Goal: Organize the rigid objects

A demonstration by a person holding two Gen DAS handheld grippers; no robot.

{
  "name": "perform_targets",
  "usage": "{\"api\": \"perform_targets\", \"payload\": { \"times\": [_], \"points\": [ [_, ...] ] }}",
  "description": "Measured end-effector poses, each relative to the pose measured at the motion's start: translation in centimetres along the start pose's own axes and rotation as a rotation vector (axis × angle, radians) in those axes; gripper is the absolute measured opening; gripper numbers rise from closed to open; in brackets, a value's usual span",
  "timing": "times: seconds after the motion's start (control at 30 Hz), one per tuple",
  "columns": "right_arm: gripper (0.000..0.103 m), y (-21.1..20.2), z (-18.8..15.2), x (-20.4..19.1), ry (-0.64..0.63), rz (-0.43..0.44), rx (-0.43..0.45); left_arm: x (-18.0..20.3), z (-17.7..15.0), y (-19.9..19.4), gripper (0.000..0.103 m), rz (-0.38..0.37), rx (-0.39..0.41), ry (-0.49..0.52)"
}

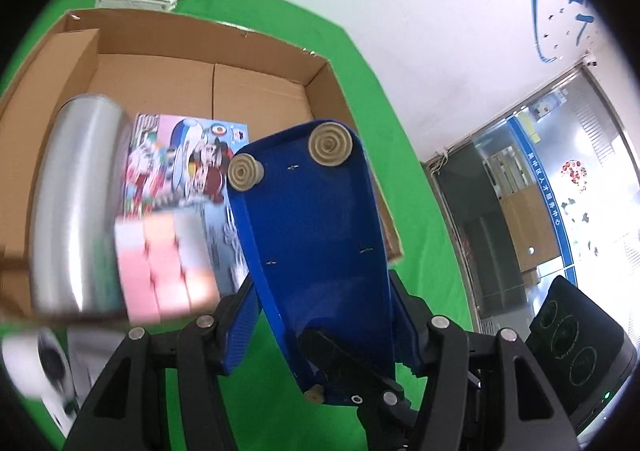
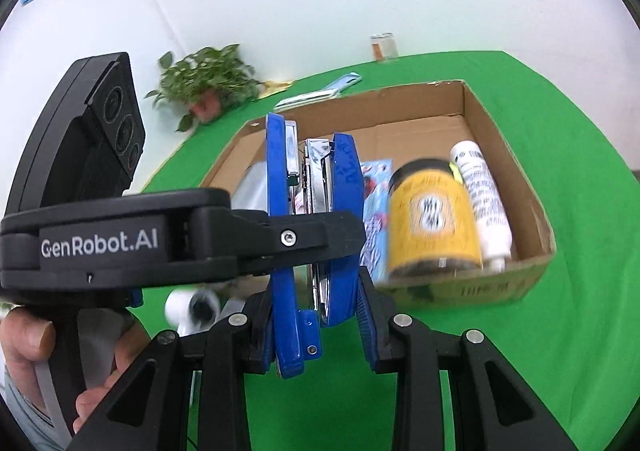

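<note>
Both tools grip one blue stapler (image 2: 308, 247) above the green bench (image 2: 560, 331), short of the cardboard box (image 2: 532, 187): the right tool (image 2: 320, 327) narrowly clamped, the left tool (image 1: 320, 315) half-open around its base. Uneven pulling could twist it loose.

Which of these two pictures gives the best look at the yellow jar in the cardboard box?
The right wrist view. There the yellow jar shows whole, with its dark lid and label, beside a white tube in the cardboard box, though motion blurs it. The left wrist view does not show it recognisably.
</note>
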State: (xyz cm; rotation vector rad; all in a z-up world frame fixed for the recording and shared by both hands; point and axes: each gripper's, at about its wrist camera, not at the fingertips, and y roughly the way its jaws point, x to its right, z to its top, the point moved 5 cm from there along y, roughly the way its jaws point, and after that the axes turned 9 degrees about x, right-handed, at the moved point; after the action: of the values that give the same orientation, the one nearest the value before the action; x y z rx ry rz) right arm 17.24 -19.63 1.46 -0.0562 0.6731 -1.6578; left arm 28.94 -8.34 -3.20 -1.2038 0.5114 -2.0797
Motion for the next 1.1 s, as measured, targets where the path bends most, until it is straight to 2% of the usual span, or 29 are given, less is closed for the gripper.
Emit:
{"api": "perform_targets", "payload": {
  "times": [0.13, 0.33, 0.6, 0.73, 0.8, 0.83, 0.87, 0.9, 1.03, 1.1],
  "points": [
    [0.031, 2.6, 1.3, 0.7, 0.015, -0.045, -0.018, -1.3, 1.4, 2.6, 0.057, 0.034, -0.065, -0.004],
    [0.031, 5.3, 1.0, 1.4, 0.055, -0.105, -0.052, -2.3, 1.9, 5.0, 0.056, 0.060, -0.160, 0.004],
    [0.033, 6.7, 0.4, 1.8, 0.095, -0.130, -0.071, -1.3, 2.0, 5.9, 0.057, 0.110, -0.185, 0.060],
    [0.039, 6.8, -0.3, 2.2, 0.105, -0.121, -0.082, -0.5, 1.9, 5.2, 0.058, 0.144, -0.160, 0.099],
    [0.044, 6.4, -0.5, 2.2, 0.090, -0.127, -0.065, -0.1, 1.9, 4.5, 0.060, 0.178, -0.121, 0.130],
    [0.048, 6.0, -0.4, 2.0, 0.082, -0.124, -0.052, -0.1, 2.3, 3.8, 0.060, 0.217, -0.088, 0.152],
    [0.059, 5.6, -0.4, 1.8, 0.073, -0.114, -0.038, 0.0, 2.5, 3.1, 0.060, 0.240, -0.058, 0.166],
    [0.065, 5.2, -0.4, 1.6, 0.063, -0.102, -0.019, -0.3, 2.6, 2.6, 0.060, 0.247, -0.037, 0.172],
    [0.065, 3.6, -0.7, 1.2, 0.020, -0.102, 0.036, -0.2, 2.2, -1.1, 0.060, 0.228, 0.080, 0.191],
    [0.075, 2.9, -1.0, 1.2, -0.014, -0.118, 0.070, -0.3, 1.5, -3.0, 0.060, 0.244, 0.153, 0.209]
  ]
}}
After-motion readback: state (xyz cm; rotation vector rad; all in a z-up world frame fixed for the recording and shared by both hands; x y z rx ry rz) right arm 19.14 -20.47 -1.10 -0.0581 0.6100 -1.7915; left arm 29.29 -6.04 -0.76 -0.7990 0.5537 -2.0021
